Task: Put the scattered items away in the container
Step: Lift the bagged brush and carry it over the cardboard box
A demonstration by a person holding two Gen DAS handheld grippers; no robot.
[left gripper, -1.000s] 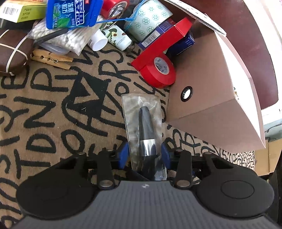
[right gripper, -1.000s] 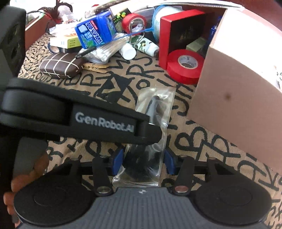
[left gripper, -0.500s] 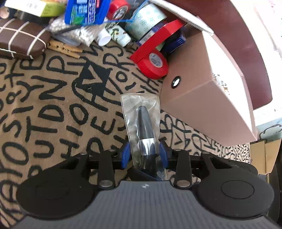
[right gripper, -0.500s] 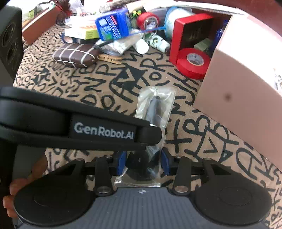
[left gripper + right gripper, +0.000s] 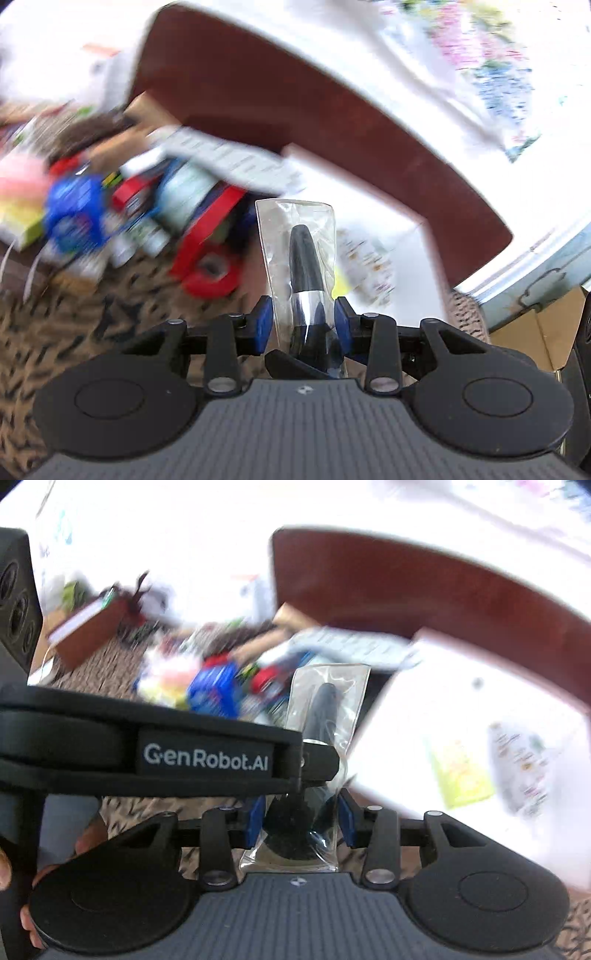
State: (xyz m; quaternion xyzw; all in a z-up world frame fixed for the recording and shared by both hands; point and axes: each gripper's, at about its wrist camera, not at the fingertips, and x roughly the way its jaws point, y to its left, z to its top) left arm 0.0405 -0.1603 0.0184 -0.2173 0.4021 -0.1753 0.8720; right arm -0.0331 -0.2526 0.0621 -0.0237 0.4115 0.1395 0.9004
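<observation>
Pouch (image 5: 295, 258) stands upright, pinched by both the left gripper (image 5: 300, 323) and the right gripper (image 5: 297, 819), above the box (image 5: 461, 738).

Both wrist views are bright, with daylight overexposing the upper background to near white. Heavy motion blur smears the clutter pile (image 5: 122, 221) and patterned cloth (image 5: 74, 325). The bagged brush (image 5: 304, 266) and gripper bodies remain sharp. Fisheye distortion bends the brown headboard (image 5: 424, 590) at the edges.
</observation>
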